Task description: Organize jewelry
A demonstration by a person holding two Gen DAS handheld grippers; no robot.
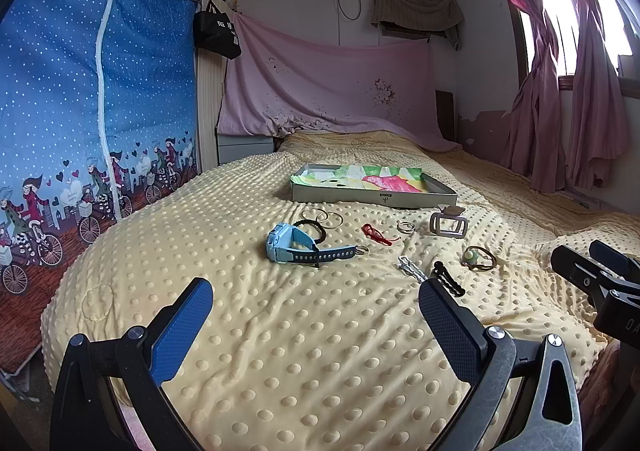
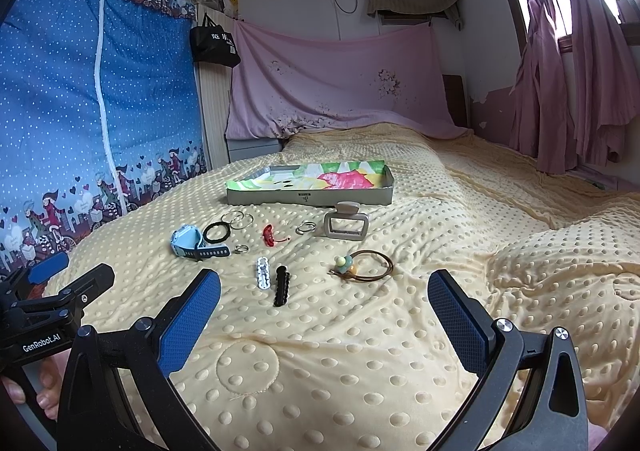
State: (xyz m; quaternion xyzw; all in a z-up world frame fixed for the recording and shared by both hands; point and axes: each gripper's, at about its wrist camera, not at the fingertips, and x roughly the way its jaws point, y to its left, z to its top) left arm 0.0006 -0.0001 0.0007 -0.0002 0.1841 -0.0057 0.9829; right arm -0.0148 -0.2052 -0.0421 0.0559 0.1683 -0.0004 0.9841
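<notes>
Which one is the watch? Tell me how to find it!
Start at the flat tray on the yellow bumpy blanket. Just in front of it lies a row of small trinkets; go to the row's left end. The watch is the chunky light-blue one with a dark holed strap, beside a black ring.

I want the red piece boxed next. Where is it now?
The red charm lies loose on the yellow blanket, mid-row before the tray, between the thin hoops and the silver rings.

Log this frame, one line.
left tool open, empty | right tool open, empty | jewelry on blanket, untouched | box holds none visible
</notes>
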